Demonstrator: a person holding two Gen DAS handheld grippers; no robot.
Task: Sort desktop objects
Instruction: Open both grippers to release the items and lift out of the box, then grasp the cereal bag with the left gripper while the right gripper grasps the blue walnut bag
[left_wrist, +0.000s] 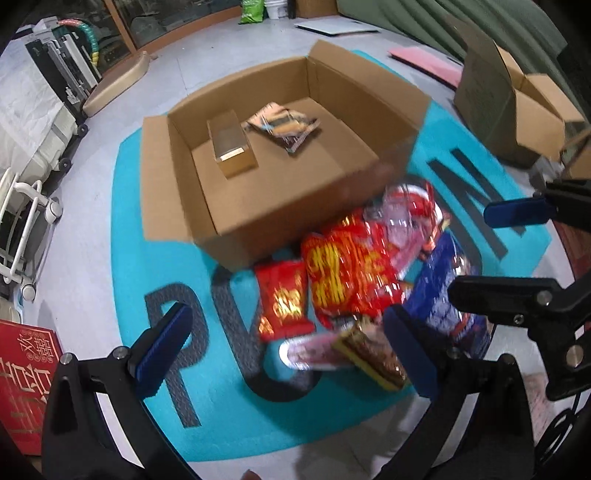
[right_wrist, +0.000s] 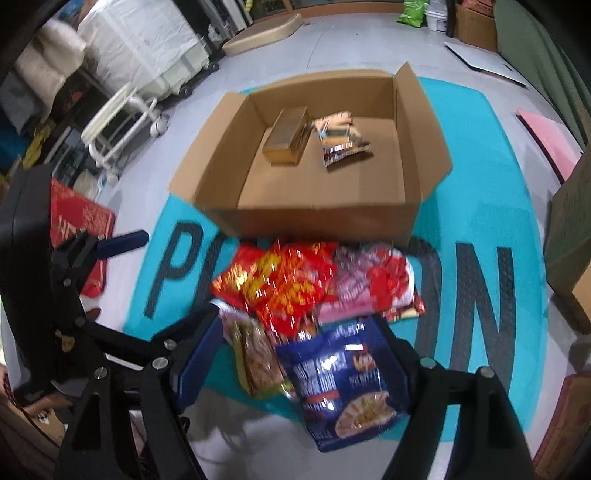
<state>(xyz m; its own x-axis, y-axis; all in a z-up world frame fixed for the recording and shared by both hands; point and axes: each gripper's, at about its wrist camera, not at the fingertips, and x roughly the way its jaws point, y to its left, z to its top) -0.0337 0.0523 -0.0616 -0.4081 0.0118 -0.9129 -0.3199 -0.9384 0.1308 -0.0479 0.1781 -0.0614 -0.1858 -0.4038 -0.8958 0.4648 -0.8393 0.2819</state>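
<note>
Grey floor carries a teal mat (left_wrist: 155, 206) with big dark letters, and an open cardboard box (left_wrist: 236, 221) sits on it, beyond the fingers of both grippers. Inside the box lie a small brown carton (left_wrist: 231, 144) and, just to its right, a snack packet (left_wrist: 282, 127).

Between the box and the grippers is a heap of snack bags. The left gripper (left_wrist: 291, 350) hangs over this heap with its blue-padded fingers (left_wrist: 162, 347) spread wide and nothing pressed between them; a red bag with gold print (left_wrist: 347, 273) and a smaller red packet (left_wrist: 284, 299) lie ahead of the gap, and a yellow-edged packet (left_wrist: 373, 354) lies near its right finger. The picture is blurred, so whether any pad touches a bag cannot be told.

The right gripper (right_wrist: 295, 354) is also parted. A dark blue bag (right_wrist: 343, 380) lies in the gap between its fingers, the yellow-edged packet is just inside the left finger, and the pads do not appear to press on either. A pink and red bag (right_wrist: 369, 284) lies just past its fingertips.

A red gift box (left_wrist: 26, 384) lies off the mat, outside the left gripper's left finger.
</note>
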